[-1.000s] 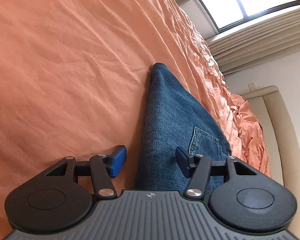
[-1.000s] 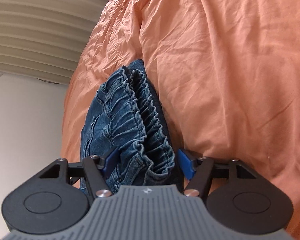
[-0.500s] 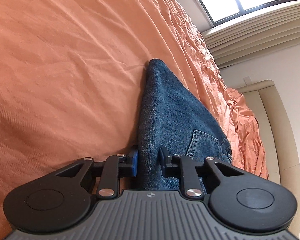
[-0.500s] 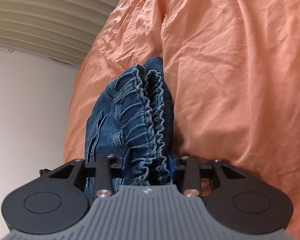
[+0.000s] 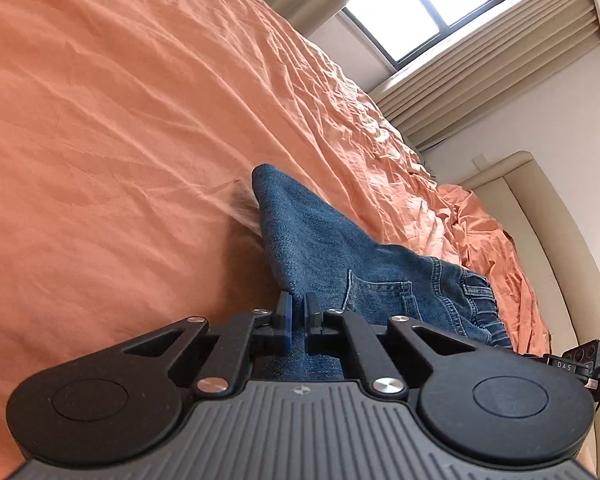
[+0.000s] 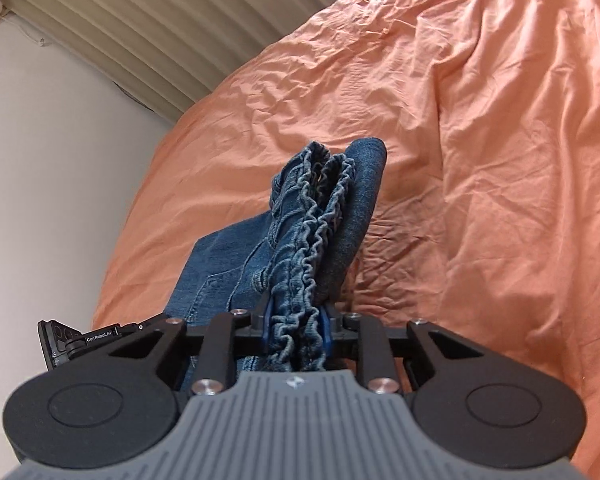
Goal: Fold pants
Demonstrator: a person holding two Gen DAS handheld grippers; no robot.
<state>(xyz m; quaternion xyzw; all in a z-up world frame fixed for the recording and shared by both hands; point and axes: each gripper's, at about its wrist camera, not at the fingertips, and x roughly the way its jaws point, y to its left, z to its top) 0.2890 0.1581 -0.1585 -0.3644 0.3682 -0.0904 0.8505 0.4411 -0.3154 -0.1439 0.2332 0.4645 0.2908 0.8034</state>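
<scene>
The blue denim pants are raised off an orange bedsheet. My left gripper is shut on the folded denim edge near the back pocket. My right gripper is shut on the gathered elastic waistband, which bunches up between the blue pads. The pants hang between the two grippers, and their far end rests on the sheet. The other gripper's body shows at the edge of each view.
The wrinkled orange sheet covers the whole bed. A cream padded headboard stands at the right in the left wrist view. A window with beige blinds and a white wall lie beyond the bed.
Both grippers went from open around the denim to shut on it. The pants have since been lifted and pulled up from the sheet.
</scene>
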